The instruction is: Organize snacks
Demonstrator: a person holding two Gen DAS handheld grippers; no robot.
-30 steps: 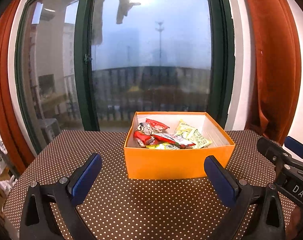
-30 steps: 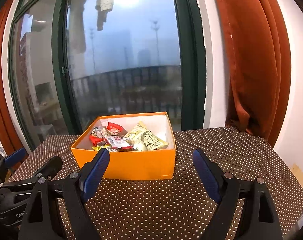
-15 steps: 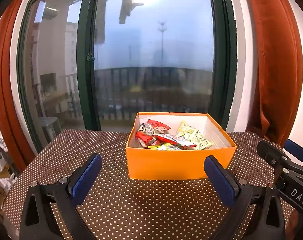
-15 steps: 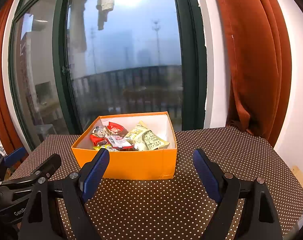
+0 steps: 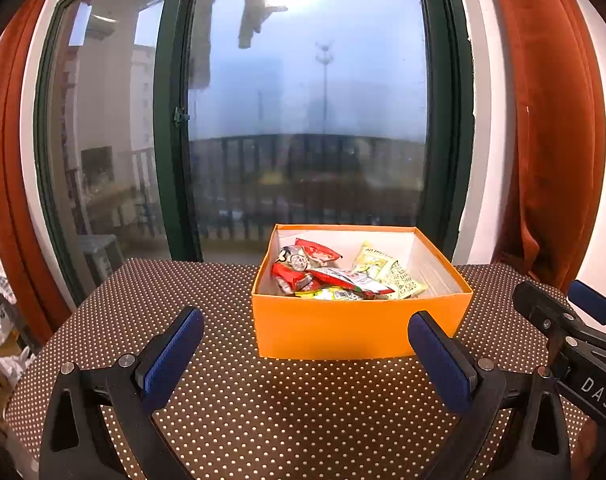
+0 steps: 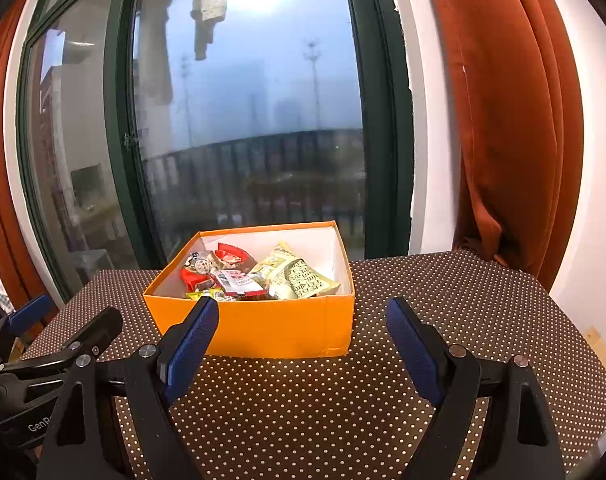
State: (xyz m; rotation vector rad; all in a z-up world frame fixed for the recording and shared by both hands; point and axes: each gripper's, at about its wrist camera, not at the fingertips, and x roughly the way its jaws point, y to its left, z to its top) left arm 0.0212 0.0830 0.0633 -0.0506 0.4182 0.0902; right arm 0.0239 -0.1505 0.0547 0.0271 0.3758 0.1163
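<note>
The left gripper [image 5: 305,350] and the right gripper [image 6: 301,338] both hang with their jaws wide apart and nothing between the blue pads, a little in front of the orange box [image 5: 359,328]; the box stands on the dotted table [image 5: 263,420] toward its far edge, near the window [image 5: 303,120], somewhat right of the middle in the left wrist view; I judge it a light cardboard box, stiff at the walls, so it is best taken by one wall near a corner; inside lie the snack packets, the pale yellow packets [image 6: 299,276] toward the right side and the red packets [image 6: 231,256] toward the left, piled loosely and partly overlapping; they look soft, light and slippery, perhaps with fragile contents, so I would pinch a flat sealed edge gently.
</note>
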